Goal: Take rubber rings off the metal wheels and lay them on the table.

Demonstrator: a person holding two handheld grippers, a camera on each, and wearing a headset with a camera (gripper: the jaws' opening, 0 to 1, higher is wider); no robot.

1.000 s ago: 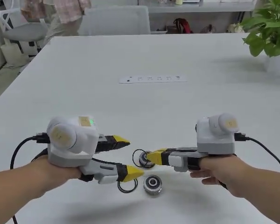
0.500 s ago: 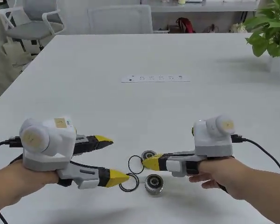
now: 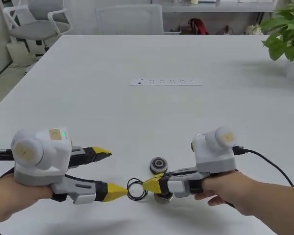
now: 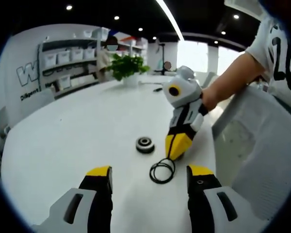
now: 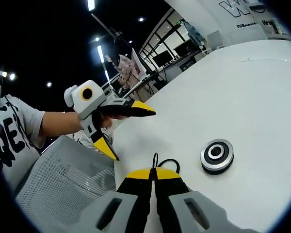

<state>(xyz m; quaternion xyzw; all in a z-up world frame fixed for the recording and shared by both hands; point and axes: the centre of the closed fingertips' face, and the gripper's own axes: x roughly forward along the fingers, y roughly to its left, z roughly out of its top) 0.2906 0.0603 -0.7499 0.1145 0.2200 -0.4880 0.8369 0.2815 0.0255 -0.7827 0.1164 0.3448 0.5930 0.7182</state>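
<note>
A white table (image 3: 196, 54) carries a plant (image 3: 284, 29) far right and a power strip (image 3: 166, 81) at mid-table. The left gripper (image 3: 115, 172) holds its jaws apart. The right gripper (image 3: 148, 183) has them together at the rubber rings (image 3: 135, 189) lying near, perhaps pinching one. A metal wheel (image 3: 158, 164) sits just beyond.

Left gripper (image 3: 110, 171), right gripper (image 3: 149, 184): white-grey housings, black jaws, yellow tips, trailing black cables (image 3: 264, 159). Wearer's white T-shirt (image 4: 276, 48), black lettering.
</note>
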